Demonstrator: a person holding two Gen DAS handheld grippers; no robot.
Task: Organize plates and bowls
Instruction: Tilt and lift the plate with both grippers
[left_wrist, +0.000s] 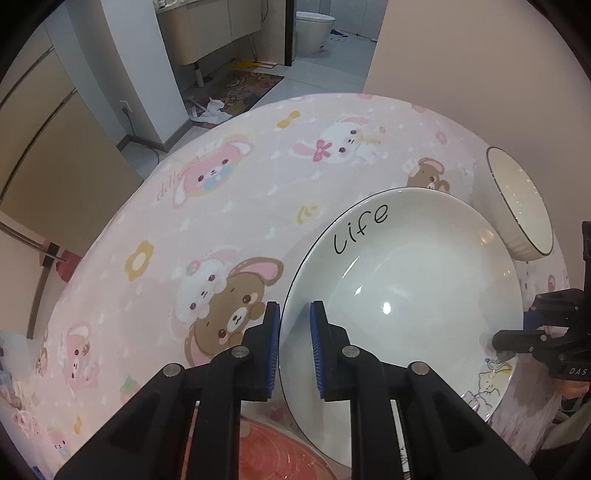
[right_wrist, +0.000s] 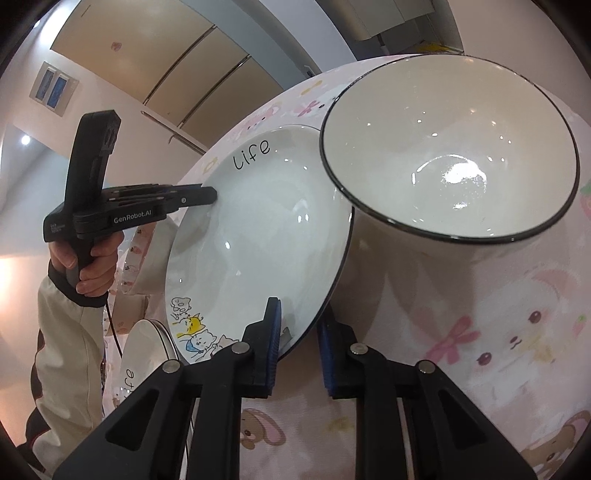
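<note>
Warm, pinkish indoor light, moderately bright. Strong fisheye bending, dark vignette in every corner. Specular glints on the glossy plate (left_wrist: 406, 295) and bowl (right_wrist: 454, 173). Ceiling lamp flare at far left of the right wrist view. Soft blur near frame edges; centres fairly sharp.

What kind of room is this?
Probably a home dining area. A table with a pink cartoon tablecloth holds a plate and a bowl, wall cabinets stand behind it, and a toilet shows through a doorway.
</note>
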